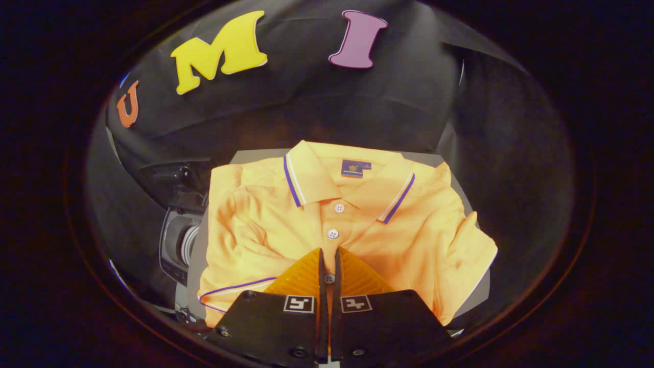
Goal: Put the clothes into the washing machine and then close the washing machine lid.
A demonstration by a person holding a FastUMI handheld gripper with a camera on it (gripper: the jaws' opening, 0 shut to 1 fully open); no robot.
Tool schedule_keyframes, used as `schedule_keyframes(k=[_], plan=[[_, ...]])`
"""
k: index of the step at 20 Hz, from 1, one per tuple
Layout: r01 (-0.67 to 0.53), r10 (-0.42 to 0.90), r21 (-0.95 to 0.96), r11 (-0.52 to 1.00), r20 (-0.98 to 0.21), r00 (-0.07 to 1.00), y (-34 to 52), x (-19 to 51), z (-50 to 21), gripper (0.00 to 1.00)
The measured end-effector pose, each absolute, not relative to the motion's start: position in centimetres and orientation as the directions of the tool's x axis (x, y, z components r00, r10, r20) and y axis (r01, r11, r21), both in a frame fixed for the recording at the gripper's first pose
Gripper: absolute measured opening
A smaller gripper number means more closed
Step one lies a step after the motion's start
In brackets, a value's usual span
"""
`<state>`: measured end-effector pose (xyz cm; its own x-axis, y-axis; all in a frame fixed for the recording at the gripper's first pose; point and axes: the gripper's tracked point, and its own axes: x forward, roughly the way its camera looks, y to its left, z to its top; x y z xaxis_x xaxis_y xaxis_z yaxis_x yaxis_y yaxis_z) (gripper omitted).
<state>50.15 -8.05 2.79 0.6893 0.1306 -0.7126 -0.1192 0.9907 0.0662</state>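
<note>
One garment: a folded orange polo shirt (352,225) with purple-and-white trim on collar and sleeve cuff, lying flat on a grey surface (449,158), buttons facing up, directly under and ahead of my fingers.
Gripper state: my gripper (329,255) is nearly clenched, just a thin slit between the two fingers; a shirt button shows through that slit, so I judge the tips are over the placket, but I cannot tell whether any cloth is actually pinched between them.
Washing machine: what I take to be it is the dark housing with a round, ringed opening (179,245) off the surface's left edge, beside the shirt's left sleeve (dim there, so I cannot say whether a lid is up or down).
Task standing: by my reading, hardly begun; the shirt is on the surface, not in the machine.
Risk, thin grip: if I hold only the top layer at the placket, the folds may open on lifting and the shirt could slide free.
Risk, trailing cloth: a drooping sleeve or hem may catch the surface's edge or the machine's rim.
Risk, lid: cloth left hanging over the opening would likely jam the closing.
</note>
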Motion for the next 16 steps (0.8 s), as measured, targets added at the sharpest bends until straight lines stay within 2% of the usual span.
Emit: schedule_keyframes(k=[6,10,16], plan=[[-0.069,0.156,0.159,0.985,-0.645,0.748,-8.4,50.4,8.8,0.04],[-0.113,0.208,0.197,0.974,-0.579,0.788,-7.3,49.4,14.5,0.04],[-0.220,0.289,0.190,0.957,-0.539,0.791,-1.7,48.1,17.1,0.05]])
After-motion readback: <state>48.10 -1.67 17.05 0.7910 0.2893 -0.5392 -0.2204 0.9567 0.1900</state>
